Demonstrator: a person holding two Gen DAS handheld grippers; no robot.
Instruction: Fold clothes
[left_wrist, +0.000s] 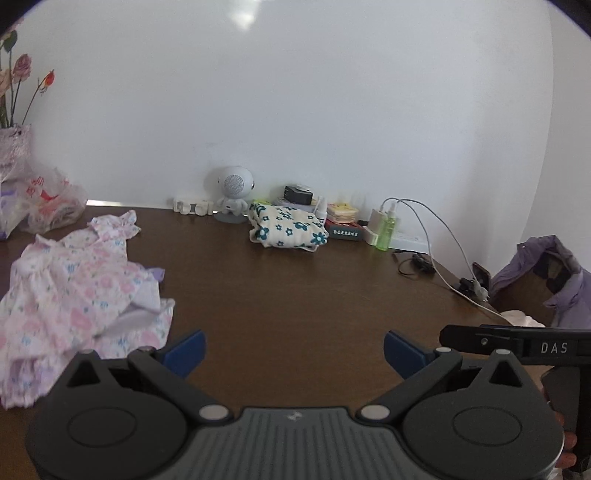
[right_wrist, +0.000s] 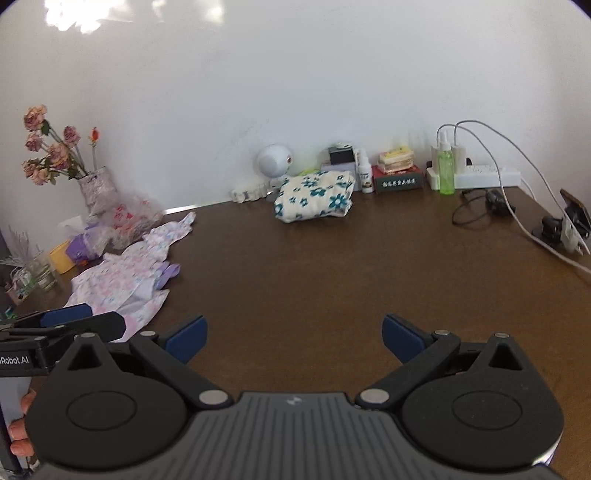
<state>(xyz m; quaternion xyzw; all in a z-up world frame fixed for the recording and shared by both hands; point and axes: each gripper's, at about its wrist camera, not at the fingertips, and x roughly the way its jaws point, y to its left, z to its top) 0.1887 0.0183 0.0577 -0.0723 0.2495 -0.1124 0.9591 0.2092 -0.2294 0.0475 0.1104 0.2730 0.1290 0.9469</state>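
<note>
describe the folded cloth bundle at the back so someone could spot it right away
Start at the white wall behind the brown table and look along the row of small items at its foot. The folded bundle lies just in front of them, right of the round white speaker figure. Its cream fabric with teal flowers sets it apart from the pink floral garment spread loose at the left.

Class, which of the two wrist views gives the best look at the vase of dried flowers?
The right wrist view: the vase of dried flowers shows whole, blooms and all, against the wall. In the left wrist view it is cut off by the picture's left edge, with only some stems and blooms visible.
</note>
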